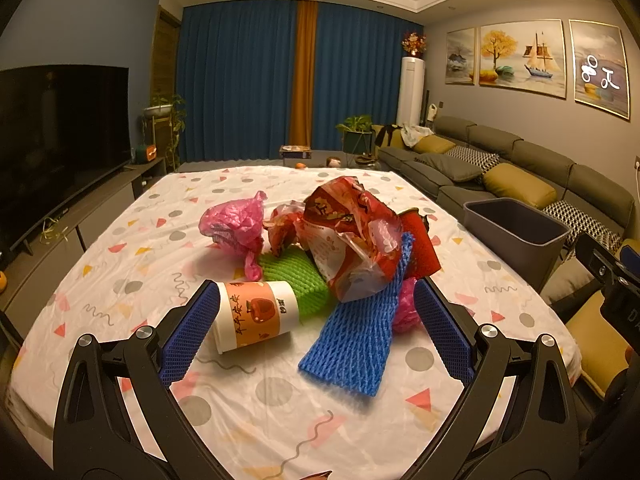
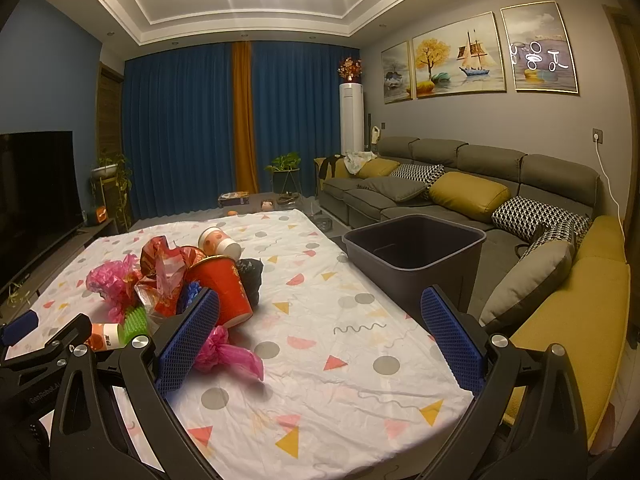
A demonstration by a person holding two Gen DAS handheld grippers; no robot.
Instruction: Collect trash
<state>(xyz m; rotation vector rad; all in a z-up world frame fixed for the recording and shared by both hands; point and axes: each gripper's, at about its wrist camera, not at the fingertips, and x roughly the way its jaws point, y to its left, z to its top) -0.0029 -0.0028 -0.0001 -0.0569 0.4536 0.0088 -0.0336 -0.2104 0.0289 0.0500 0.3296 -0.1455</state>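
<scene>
A heap of trash lies on the cloth-covered table (image 1: 280,400). My left gripper (image 1: 316,292) is open just above the cloth, and its fingers bracket a tipped orange-and-white paper cup (image 1: 256,314) and a blue foam net (image 1: 356,332). Behind them lie a green foam net (image 1: 296,280), a crumpled red snack bag (image 1: 348,236), a pink plastic bag (image 1: 236,228) and a red cup (image 1: 420,244). My right gripper (image 2: 320,294) is open and empty over bare cloth, with a small pink bag (image 2: 228,352) beside its left finger. The red cup (image 2: 224,284) and a black bag (image 2: 250,276) lie just beyond.
A grey bin (image 2: 416,256) stands open past the table's right edge, between the table and a grey sofa (image 2: 460,196). A second paper cup (image 2: 218,242) lies at the far side of the heap. A TV (image 1: 60,128) on a low cabinet runs along the left.
</scene>
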